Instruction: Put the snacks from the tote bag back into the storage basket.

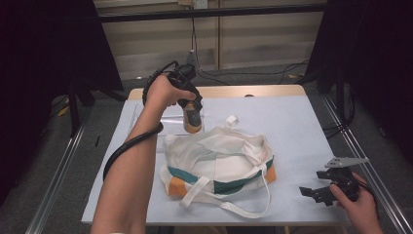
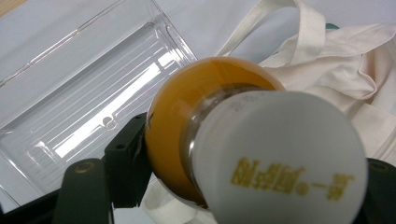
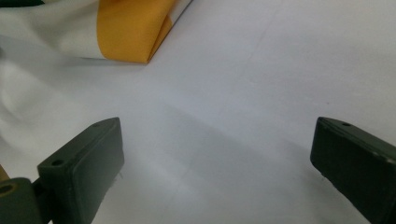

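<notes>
While left gripper clamps bottle above tray, right gripper jaws apart.

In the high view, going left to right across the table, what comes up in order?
Left claw shut on the orange bottle over a clear tray → white tote bag → right claw, open, resting near the table's right edge.

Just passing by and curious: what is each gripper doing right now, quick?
Left gripper: closed on a bottle of orange drink, held above the table.
Right gripper: open, holding nothing, near the cloth bag.
</notes>
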`<state>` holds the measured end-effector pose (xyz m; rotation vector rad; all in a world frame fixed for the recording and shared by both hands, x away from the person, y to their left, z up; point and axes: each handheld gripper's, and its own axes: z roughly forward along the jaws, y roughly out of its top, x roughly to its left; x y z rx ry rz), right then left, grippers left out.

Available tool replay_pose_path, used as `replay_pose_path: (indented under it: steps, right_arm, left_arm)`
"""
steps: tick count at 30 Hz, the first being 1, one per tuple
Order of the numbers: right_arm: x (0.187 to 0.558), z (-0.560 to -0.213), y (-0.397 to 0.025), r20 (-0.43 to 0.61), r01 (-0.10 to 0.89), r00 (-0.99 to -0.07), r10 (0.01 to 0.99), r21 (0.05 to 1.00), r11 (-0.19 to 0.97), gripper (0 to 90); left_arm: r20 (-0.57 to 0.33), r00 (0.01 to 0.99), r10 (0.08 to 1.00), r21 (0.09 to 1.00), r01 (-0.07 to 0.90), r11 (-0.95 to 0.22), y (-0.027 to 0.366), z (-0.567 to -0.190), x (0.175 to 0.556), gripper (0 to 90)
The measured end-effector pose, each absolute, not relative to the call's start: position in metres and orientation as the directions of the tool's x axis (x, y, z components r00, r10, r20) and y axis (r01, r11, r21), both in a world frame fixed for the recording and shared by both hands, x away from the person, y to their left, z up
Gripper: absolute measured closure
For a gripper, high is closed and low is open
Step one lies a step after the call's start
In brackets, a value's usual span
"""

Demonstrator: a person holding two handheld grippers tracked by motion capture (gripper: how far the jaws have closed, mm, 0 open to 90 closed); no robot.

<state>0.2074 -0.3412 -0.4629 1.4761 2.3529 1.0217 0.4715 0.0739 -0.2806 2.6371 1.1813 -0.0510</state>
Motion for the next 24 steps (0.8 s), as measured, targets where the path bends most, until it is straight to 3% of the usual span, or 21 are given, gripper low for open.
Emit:
replay_pose_path:
  steps: [24]
  right_arm:
    - [0.208,-0.463,-0.341,0.203,0.725,-0.492,0.847,0.634,0.269,2.7]
  left_arm:
    - [-0.130,0.664,0.736,0.198,0.745,-0.637,0.074,-0.297,0.476,30.1]
